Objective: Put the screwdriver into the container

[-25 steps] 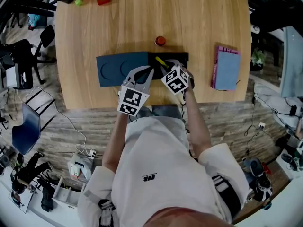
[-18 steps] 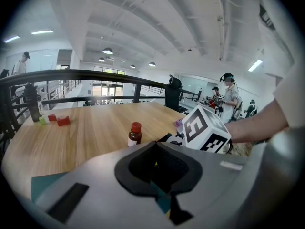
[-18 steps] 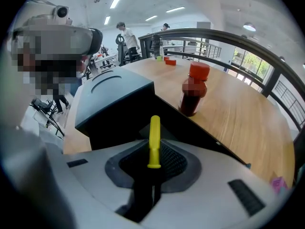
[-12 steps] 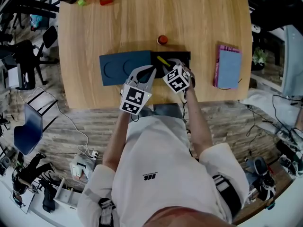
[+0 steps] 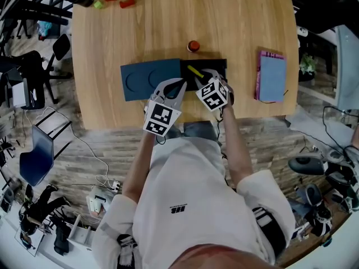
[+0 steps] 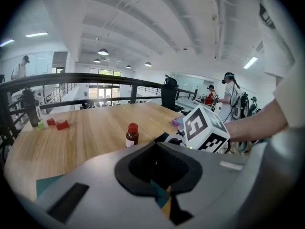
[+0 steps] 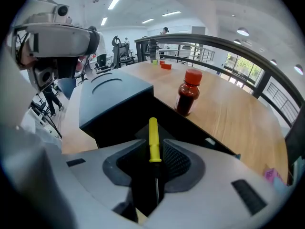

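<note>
Yellow-handled screwdriver (image 7: 153, 130) stands between the right gripper (image 7: 154, 143) jaws, which have just been opening; they sit apart, nothing gripped. Black open box container (image 7: 114, 125) lies directly beneath. Placement looks nearly done; withdrawal remains.

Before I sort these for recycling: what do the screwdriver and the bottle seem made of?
The screwdriver: yellow handle looks like matte moulded plastic; thin grey shaft is likely metal. The bottle: dark brown, glossy, glass or plastic, I cannot tell; its red cap looks plastic.
</note>
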A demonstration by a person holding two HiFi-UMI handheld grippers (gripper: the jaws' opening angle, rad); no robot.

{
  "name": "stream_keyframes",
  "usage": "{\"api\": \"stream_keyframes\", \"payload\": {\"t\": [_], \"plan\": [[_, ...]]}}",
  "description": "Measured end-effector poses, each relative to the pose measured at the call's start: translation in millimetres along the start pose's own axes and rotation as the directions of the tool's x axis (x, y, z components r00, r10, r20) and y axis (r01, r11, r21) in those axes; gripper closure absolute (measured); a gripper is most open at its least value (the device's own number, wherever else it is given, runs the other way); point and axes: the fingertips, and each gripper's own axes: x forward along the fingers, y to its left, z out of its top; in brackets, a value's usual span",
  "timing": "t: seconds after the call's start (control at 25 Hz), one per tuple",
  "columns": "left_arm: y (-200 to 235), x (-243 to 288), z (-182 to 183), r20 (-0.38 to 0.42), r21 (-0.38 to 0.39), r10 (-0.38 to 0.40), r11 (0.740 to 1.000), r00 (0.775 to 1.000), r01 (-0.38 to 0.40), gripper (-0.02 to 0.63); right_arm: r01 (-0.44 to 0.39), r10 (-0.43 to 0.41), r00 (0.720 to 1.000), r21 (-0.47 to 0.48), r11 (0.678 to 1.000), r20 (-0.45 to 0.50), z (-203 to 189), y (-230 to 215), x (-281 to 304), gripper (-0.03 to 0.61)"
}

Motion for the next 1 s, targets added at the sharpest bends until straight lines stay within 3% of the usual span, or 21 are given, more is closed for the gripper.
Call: {"api": "stream_keyframes", "payload": {"t": [0.36, 0.6, 1.0], "plan": [[-3.6, -14.6, 7.6, 0.033, 0.032, -0.011, 0.999, 0.999, 0.010, 0.603, 0.108, -0.115, 0.988, 0.066, 0.992, 0.107, 19.0, -7.2, -50.1, 0.496], [-4.9, -29.3, 23.0, 0.072, 0.077, -0.037, 0.997, 0.997, 0.032, 0.603, 0.172, -0.216, 0.942, 0.183, 0.968, 0.257, 39.2, -3.4, -108.9, 0.581], [-22.0, -52.1, 33.2, 0.096, 0.151, -0.120, 0.983, 0.988, 0.105, 0.603, 0.220, -0.341, 0.874, 0.344, 0.913, 0.346, 36.2, 26.0, -179.9, 0.583]]}}
